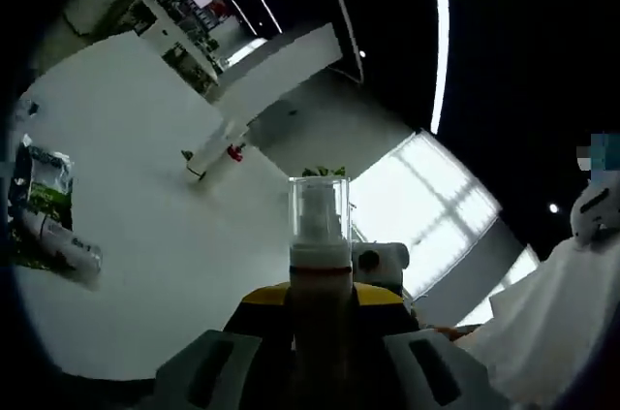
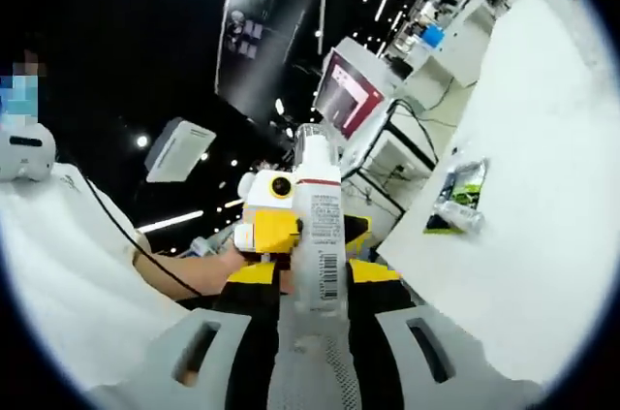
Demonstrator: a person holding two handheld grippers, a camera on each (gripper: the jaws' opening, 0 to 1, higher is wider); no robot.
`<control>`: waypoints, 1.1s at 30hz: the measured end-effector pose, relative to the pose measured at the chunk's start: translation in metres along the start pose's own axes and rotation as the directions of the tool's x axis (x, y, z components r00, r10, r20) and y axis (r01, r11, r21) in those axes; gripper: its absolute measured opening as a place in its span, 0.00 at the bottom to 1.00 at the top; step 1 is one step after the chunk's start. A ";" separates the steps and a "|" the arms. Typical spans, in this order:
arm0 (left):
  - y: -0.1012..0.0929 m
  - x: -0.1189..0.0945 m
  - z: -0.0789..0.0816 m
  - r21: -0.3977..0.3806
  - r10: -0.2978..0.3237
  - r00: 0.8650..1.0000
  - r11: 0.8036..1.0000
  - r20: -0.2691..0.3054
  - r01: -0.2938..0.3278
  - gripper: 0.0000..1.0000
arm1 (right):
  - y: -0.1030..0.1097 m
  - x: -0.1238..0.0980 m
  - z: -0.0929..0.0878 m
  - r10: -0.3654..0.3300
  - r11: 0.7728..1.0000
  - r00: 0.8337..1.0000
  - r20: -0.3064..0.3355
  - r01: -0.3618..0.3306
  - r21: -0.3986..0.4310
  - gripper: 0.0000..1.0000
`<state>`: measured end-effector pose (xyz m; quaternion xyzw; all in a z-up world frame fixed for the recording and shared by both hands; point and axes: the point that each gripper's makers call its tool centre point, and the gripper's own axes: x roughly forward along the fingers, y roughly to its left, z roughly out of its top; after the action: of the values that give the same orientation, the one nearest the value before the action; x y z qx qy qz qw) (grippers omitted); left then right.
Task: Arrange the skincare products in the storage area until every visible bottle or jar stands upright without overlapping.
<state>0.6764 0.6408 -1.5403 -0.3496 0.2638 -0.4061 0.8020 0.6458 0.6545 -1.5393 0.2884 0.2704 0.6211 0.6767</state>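
Above white counter (image 1: pixel 145 265), both tools share one pump bottle (image 2: pixel 315 236): left tool (image 1: pixel 320 352) and right tool (image 2: pixel 310 352) each pinching it. I'd release one, then lower it upright beside green tube (image 2: pixel 455 199).

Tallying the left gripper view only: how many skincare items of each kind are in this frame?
Pump bottle with clear cap: 1
Green packet lying on the white table: 1
Total: 2
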 end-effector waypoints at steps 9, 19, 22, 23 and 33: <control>0.014 -0.007 -0.001 0.282 0.151 0.988 0.950 -0.031 -0.136 0.22 | -0.006 -0.011 0.029 -0.103 0.979 0.987 0.125 0.123 -0.165 0.39; -0.001 0.014 -0.037 0.399 0.158 0.974 0.913 -0.161 -0.082 0.22 | -0.006 -0.009 0.022 -0.115 0.966 0.990 0.086 0.132 -0.223 0.36; -0.005 0.016 -0.045 0.420 0.151 0.972 0.905 -0.182 -0.062 0.22 | -0.007 -0.012 0.020 -0.113 0.970 0.991 0.075 0.126 -0.207 0.26; -0.004 0.016 -0.046 0.417 0.153 0.971 0.907 -0.183 -0.064 0.22 | -0.004 -0.012 0.019 -0.100 0.972 0.993 0.065 0.111 -0.207 0.23; -0.006 0.014 -0.055 0.387 0.131 0.964 0.922 -0.231 -0.033 0.22 | 0.001 -0.012 0.011 -0.113 0.957 0.993 0.015 0.113 -0.266 0.19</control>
<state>0.6425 0.6074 -1.5715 -0.1218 0.2948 -0.4563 0.8307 0.6519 0.6418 -1.5310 0.1788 0.2007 0.6122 0.7436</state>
